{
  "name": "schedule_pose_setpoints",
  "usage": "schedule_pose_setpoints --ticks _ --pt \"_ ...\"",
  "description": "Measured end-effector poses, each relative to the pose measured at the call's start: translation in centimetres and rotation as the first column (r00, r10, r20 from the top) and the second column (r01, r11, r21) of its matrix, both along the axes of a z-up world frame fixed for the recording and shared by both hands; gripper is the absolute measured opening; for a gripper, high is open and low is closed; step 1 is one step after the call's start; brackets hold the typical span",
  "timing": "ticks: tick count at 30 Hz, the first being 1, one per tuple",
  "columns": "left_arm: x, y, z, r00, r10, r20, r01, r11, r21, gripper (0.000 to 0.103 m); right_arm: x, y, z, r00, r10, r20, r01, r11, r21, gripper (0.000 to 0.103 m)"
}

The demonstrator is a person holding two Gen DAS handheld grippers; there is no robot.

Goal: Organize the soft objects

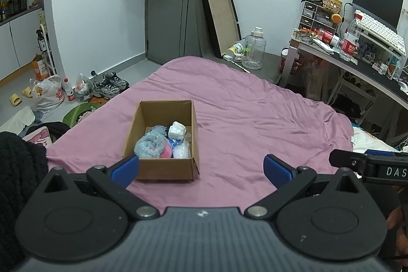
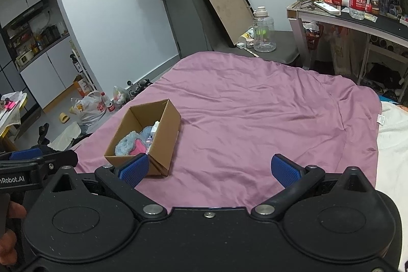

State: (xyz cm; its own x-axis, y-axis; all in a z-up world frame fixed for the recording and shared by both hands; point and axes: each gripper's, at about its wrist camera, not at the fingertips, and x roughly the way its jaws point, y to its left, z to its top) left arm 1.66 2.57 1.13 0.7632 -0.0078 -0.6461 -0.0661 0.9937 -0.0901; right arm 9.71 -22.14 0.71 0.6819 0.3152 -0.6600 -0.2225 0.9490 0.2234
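Observation:
An open cardboard box [image 1: 163,167] sits on the pink bedspread [image 1: 242,124]. It holds a fluffy blue and pink plush [image 1: 150,147], a white wad [image 1: 176,130] and a clear plastic bag [image 1: 182,151]. My left gripper [image 1: 201,168] is open and empty, just in front of the box. In the right wrist view the box [image 2: 163,139] lies front left with the plush [image 2: 127,143] inside. My right gripper [image 2: 210,168] is open and empty, to the right of the box. Each gripper's tip shows at the edge of the other's view.
A desk [image 1: 362,68] with keyboard, bottles and clutter stands at the right. A large clear jug [image 1: 253,49] and a leaning frame [image 1: 220,22] stand beyond the bed. Shoes [image 1: 109,87], bags and a bottle lie on the floor left. A white sheet [image 2: 392,144] adjoins the bedspread.

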Motion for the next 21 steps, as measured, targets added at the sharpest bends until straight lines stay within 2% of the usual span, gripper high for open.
schedule_pose_setpoints --ticks 14,21 --pt "0.27 0.59 -0.56 1.0 0.017 -0.02 -0.017 1.0 -0.014 0.103 0.07 0.44 -0.61 1.0 0.001 -0.016 -0.002 1.0 -0.022 0.103" --pt "0.29 0.45 -0.78 1.0 0.001 -0.01 -0.001 1.0 -0.003 0.103 0.16 0.56 -0.69 0.999 0.022 -0.024 -0.022 1.0 -0.005 0.103"
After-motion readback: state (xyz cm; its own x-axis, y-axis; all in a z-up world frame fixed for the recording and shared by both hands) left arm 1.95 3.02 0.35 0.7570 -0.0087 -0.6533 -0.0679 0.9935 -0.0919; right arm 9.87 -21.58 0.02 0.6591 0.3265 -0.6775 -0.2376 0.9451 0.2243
